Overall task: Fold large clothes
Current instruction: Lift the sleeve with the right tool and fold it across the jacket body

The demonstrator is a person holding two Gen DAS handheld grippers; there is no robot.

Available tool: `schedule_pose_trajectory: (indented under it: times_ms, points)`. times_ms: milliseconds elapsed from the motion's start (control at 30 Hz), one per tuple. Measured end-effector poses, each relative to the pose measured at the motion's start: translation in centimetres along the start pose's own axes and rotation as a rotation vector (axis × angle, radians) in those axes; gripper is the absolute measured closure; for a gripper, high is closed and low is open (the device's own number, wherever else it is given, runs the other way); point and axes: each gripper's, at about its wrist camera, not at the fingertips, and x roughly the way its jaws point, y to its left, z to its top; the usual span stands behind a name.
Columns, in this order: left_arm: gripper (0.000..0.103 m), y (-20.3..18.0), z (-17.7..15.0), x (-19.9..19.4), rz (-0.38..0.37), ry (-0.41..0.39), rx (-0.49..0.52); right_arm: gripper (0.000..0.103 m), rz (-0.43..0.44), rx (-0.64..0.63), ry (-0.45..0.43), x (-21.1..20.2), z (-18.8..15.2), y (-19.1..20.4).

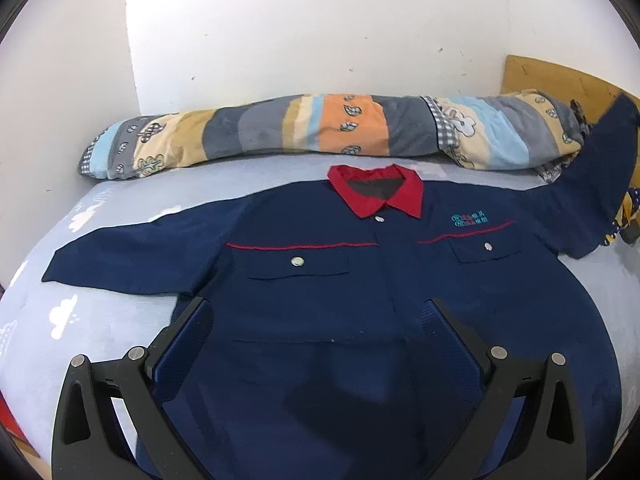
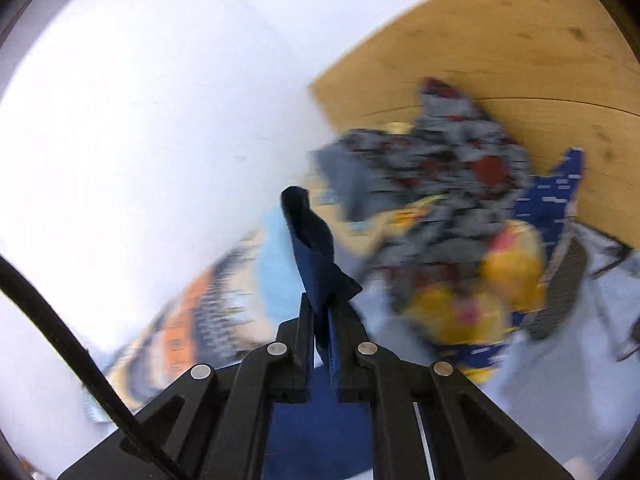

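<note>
A navy work jacket [image 1: 320, 280] with a red collar [image 1: 378, 190] lies face up and buttoned on the bed. Its left sleeve [image 1: 132, 256] rests flat, spread out to the side. The other sleeve [image 1: 596, 168] is lifted off the bed at the far right and rises out of frame. My left gripper [image 1: 316, 312] hovers open over the jacket's lower front with nothing between its fingers. In the blurred right wrist view my right gripper [image 2: 322, 312] is shut on the navy sleeve end [image 2: 312, 248], which sticks up beyond the fingertips.
A rolled striped quilt [image 1: 320, 132] runs along the white wall behind the jacket. A wooden headboard [image 1: 560, 80] stands at the right, with a heap of patterned clothes [image 2: 452, 216] in front of it. The pale blue sheet [image 1: 60, 320] shows left of the jacket.
</note>
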Motion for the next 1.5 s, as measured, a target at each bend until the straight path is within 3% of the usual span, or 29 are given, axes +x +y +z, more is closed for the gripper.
schedule_pose_trajectory:
  times_ms: [300,400,567,667,867,1100,1167,1200,1233,1300,1367,1400,1433,1500]
  points:
    - [0.0,3.5,0.1,-1.8,0.037,-0.023,-0.046,0.096,0.263,-0.111,0.076,-1.5,-4.2,19.8]
    - [0.0,5.1,0.1,-2.3,0.046,-0.026,-0.077,0.096,0.33,-0.186,0.121,-1.3,-7.9,27.0]
    - [0.0,7.7,0.0,-3.4,0.057,-0.035,-0.142,0.096,0.394,-0.277,0.249,1.4,-16.3,34.8]
    - [0.0,8.9,0.0,-4.0,0.062,-0.045,-0.173,0.096,0.415,-0.326,0.354,3.8,-23.2,38.0]
    - [0.0,10.2,0.0,-4.7,0.099,-0.055,-0.219,0.096,0.434,-0.39,0.53,8.3,-36.4,40.7]
    - [0.0,10.2,0.1,-4.7,0.097,-0.053,-0.224,0.096,0.317,-0.458,0.715,14.1,-49.4,37.8]
    - [0.0,10.0,0.1,-4.7,0.096,-0.053,-0.216,0.089,0.284,-0.493,0.76,15.9,-51.8,36.4]
    - [0.0,10.0,0.2,-4.7,0.096,-0.053,-0.215,0.072,0.267,-0.51,0.773,16.2,-52.6,36.0]
    - [0.0,10.1,0.2,-4.6,0.096,-0.053,-0.215,0.044,0.255,-0.531,0.81,16.6,-53.6,35.7]
    - [0.0,10.4,0.3,-4.8,0.106,-0.058,-0.227,0.035,0.326,-0.58,0.864,16.2,-54.5,36.0]
    - [0.0,11.1,0.3,-5.0,0.12,-0.064,-0.255,0.035,0.405,-0.606,0.871,14.8,-53.5,36.6]
    - [0.0,11.6,0.3,-5.0,0.125,-0.064,-0.27,0.034,0.428,-0.597,0.834,14.3,-52.4,36.5]
    - [0.0,12.1,0.3,-5.0,0.131,-0.062,-0.287,0.026,0.434,-0.578,0.773,13.8,-50.6,36.1]
    - [0.0,13.2,0.3,-4.8,0.137,-0.054,-0.332,0.016,0.381,-0.554,0.67,13.7,-47.8,34.7]
